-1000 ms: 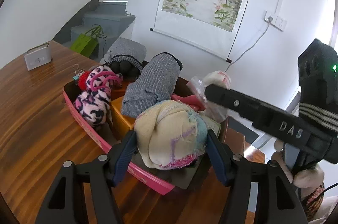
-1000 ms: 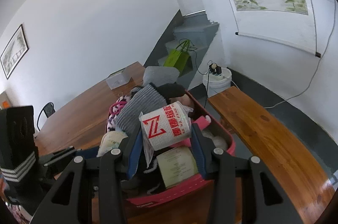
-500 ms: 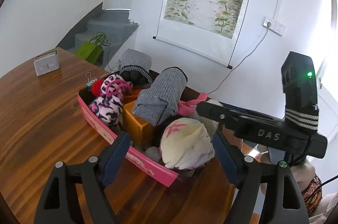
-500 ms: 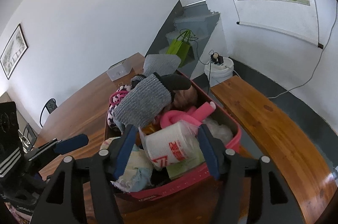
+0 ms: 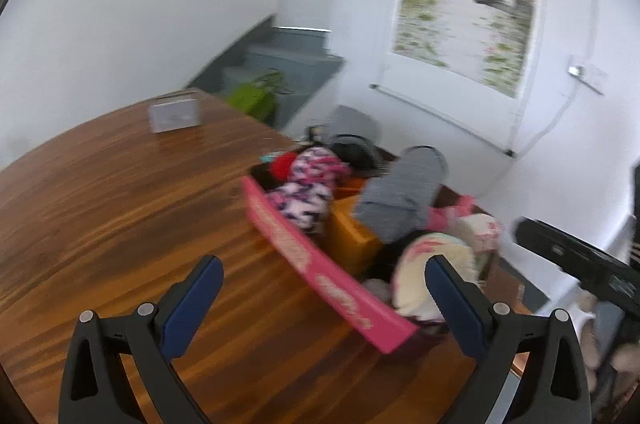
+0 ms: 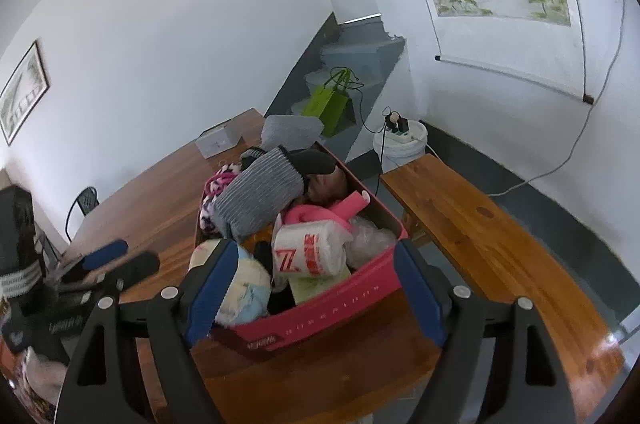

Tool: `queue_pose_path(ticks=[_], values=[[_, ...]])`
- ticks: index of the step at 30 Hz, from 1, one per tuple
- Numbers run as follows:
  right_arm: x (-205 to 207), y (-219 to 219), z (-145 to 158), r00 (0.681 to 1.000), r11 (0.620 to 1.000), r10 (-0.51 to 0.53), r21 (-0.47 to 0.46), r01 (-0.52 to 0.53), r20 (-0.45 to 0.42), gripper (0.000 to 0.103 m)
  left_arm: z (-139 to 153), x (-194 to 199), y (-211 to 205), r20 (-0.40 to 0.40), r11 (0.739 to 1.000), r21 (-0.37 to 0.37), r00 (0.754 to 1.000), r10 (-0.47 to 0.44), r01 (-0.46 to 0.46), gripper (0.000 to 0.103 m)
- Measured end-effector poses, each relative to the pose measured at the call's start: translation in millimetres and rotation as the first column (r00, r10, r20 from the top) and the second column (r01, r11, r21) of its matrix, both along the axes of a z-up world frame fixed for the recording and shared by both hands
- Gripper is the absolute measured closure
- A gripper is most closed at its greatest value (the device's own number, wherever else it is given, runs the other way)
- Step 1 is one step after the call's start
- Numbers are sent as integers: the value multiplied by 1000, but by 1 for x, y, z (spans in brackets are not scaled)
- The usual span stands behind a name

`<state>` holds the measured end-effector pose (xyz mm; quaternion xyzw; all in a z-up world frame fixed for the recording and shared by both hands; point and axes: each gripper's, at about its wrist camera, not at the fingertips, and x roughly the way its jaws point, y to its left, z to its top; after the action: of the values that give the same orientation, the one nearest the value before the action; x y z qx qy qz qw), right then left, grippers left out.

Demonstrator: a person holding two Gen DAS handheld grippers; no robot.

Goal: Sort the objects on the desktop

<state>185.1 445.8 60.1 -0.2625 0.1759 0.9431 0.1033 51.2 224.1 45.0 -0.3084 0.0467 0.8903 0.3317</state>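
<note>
We've got both grippers, left (image 5: pixel 322 278) & right (image 6: pixel 314 260), spread wide w/ nothing held, above the packed pink rectangular cardboard box (image 6: pixel 320 308) on the brown wooden table (image 5: pixel 120 200), paper roll w/ red print (image 6: pixel 310 252) inside

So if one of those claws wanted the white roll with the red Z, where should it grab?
Across the roll's round middle, coming from above. It lies on its side atop the pile in the pink box, its curved wall exposed, so the open right tool could likely straddle it; its ends are crowded by neighbours.
</note>
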Motion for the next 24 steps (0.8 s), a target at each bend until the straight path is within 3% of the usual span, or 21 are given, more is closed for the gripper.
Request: queue_pose_path(ticks=[9, 13, 17, 24], values=[[17, -37, -9, 996, 990, 59, 126, -66, 60, 19, 6, 13, -19, -76, 988, 8, 985, 152, -152, 1], [22, -39, -17, 996, 996, 54, 72, -59, 70, 19, 9, 19, -27, -106, 977, 19, 971, 213, -212, 1], [25, -43, -23, 995, 997, 66, 39, -70, 79, 18, 12, 23, -34, -100, 977, 50, 973, 209, -205, 1], [28, -52, -25, 993, 995, 84, 39, -88, 83, 18, 13, 32, -27, -92, 987, 41, 983, 156, -153, 1]])
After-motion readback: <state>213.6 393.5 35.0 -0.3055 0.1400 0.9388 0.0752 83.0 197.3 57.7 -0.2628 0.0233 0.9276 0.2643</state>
